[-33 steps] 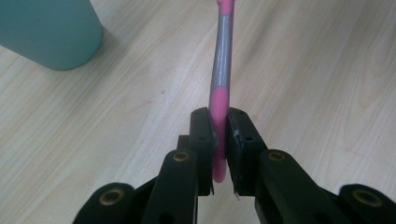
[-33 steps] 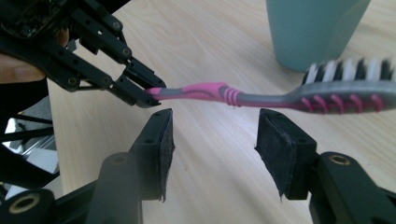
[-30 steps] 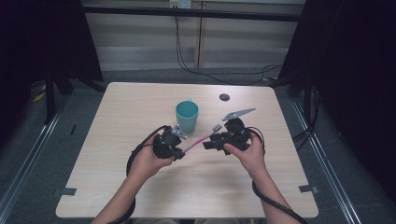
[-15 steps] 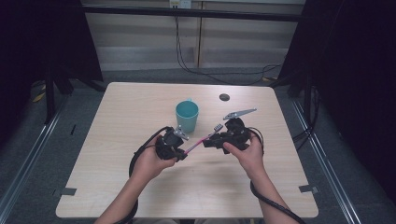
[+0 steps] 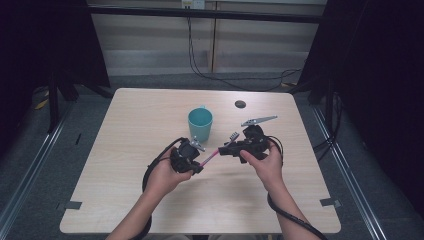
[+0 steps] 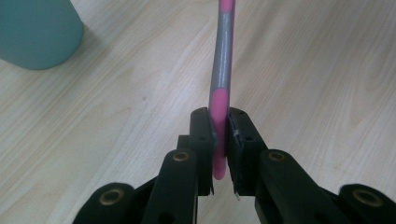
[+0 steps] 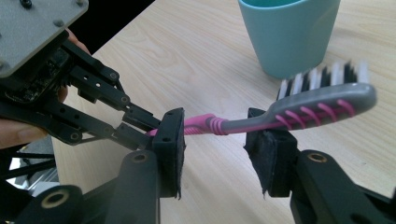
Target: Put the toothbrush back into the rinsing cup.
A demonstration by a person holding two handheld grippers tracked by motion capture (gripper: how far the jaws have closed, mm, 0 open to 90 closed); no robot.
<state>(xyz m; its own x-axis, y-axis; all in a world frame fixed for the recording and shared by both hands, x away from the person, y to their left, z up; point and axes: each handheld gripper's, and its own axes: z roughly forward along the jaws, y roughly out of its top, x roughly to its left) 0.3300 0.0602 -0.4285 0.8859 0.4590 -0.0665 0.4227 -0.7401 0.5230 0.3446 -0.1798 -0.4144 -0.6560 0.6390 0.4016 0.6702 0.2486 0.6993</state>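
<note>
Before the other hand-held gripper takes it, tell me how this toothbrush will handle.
The toothbrush looks light and fairly stiff: the left hand-held gripper carries it clamped by the handle end alone. Its smooth, narrow handle could pivot or slip between the pads.

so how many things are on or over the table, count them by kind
toothbrush: 1
teal cup: 1
small dark round disc: 1
tongs: 2, left shut on the toothbrush handle, right open around its neck
total: 5
</note>
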